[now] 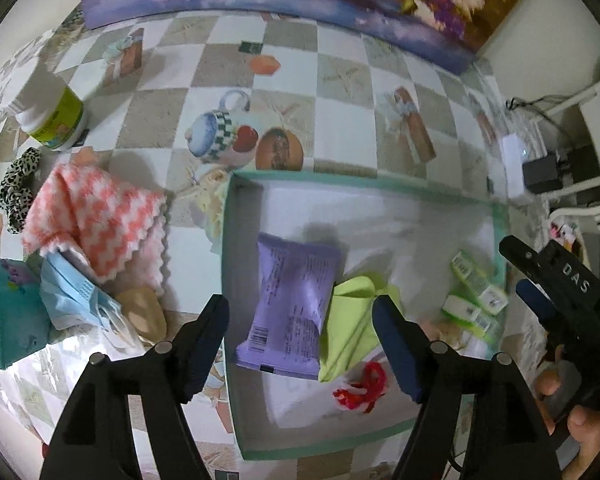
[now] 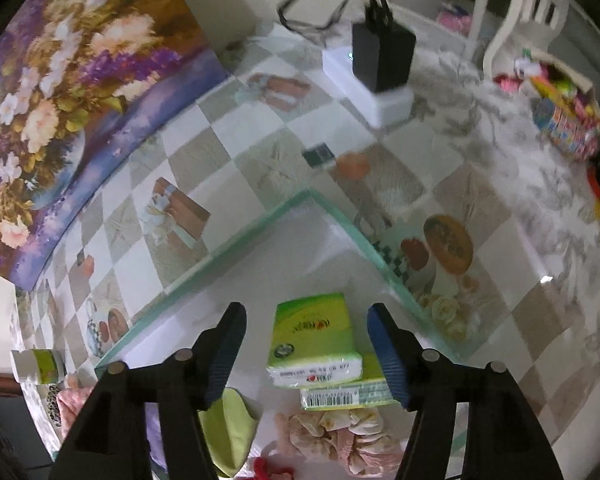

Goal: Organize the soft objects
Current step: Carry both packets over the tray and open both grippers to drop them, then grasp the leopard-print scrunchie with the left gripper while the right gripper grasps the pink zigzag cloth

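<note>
Pink-and-white zigzag fleece cloth (image 1: 96,224) lying near tabletop's left edge, outside shallow green-rimmed white cardboard tray (image 1: 236,320). Left gripper (image 1: 300,344) hovering released, empty, over purple plastic wipes packet (image 1: 292,308) and lime-green folded cloth (image 1: 352,320) inside tray. Right gripper (image 2: 306,354) spreading released, empty, above stacked green tissue packs (image 2: 312,340) at tray's right corner.
</note>
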Demonstrator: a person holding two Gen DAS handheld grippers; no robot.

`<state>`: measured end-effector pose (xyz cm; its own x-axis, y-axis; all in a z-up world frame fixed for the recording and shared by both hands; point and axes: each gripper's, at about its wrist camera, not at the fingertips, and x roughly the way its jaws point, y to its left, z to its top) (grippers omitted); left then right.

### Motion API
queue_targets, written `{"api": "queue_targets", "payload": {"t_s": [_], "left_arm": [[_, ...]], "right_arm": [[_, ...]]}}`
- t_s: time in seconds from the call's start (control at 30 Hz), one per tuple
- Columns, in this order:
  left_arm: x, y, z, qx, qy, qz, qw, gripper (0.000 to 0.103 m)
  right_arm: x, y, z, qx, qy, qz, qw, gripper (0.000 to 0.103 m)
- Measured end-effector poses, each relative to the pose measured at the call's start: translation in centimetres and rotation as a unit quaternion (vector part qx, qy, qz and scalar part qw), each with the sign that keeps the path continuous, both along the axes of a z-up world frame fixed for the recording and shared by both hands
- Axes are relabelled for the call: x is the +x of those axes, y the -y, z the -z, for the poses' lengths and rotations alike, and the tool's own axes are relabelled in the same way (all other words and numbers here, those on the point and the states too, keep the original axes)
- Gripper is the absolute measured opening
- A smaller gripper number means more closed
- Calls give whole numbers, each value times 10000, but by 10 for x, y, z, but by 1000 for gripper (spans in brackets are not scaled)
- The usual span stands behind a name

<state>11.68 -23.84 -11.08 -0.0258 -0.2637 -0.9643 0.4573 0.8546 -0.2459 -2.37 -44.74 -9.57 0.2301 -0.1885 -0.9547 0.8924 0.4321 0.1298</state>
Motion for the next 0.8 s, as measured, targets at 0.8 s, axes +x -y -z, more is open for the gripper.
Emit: {"api": "queue_targets", "payload": {"t_s": [0.8], "left_arm": [[105,-165,-63,-515,826,-2215,9703,87]], "right_arm": [[32,-48,-79,-784,649,-806,9915,73]]}}
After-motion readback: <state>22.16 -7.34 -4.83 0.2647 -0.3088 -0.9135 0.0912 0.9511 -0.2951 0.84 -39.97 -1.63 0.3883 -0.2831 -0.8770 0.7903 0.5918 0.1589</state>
